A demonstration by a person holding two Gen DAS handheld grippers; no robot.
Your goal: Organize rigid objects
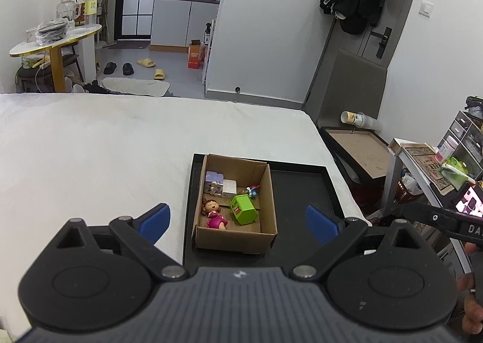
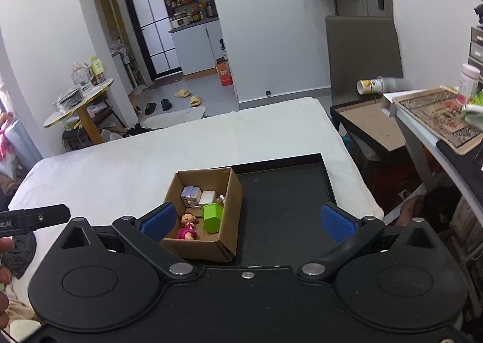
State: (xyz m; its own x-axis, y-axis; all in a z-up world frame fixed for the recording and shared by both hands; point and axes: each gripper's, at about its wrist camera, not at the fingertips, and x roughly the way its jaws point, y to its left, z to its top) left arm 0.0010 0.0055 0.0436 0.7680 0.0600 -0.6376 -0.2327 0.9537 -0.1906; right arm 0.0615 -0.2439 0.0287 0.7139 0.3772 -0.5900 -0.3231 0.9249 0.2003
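Observation:
An open cardboard box [image 1: 265,192] [image 2: 231,201] stands on the left part of a black tray [image 1: 302,189] [image 2: 283,192] on a white bed. Inside lie a pink doll [image 1: 215,213] [image 2: 187,226], a green block [image 1: 243,209] [image 2: 212,217], a white cube [image 1: 229,187] [image 2: 207,197], a lilac toy [image 1: 213,180] [image 2: 190,193] and a small figure [image 1: 252,191]. My left gripper [image 1: 237,223] is open and empty, held above and before the box. My right gripper [image 2: 247,222] is open and empty, also before the box.
The white bed [image 1: 105,146] [image 2: 120,168] spreads left and far. A low black table [image 1: 359,149] [image 2: 371,125] and a chair [image 2: 362,50] stand right of it, with a cluttered shelf [image 1: 437,168] [image 2: 437,119] nearer right.

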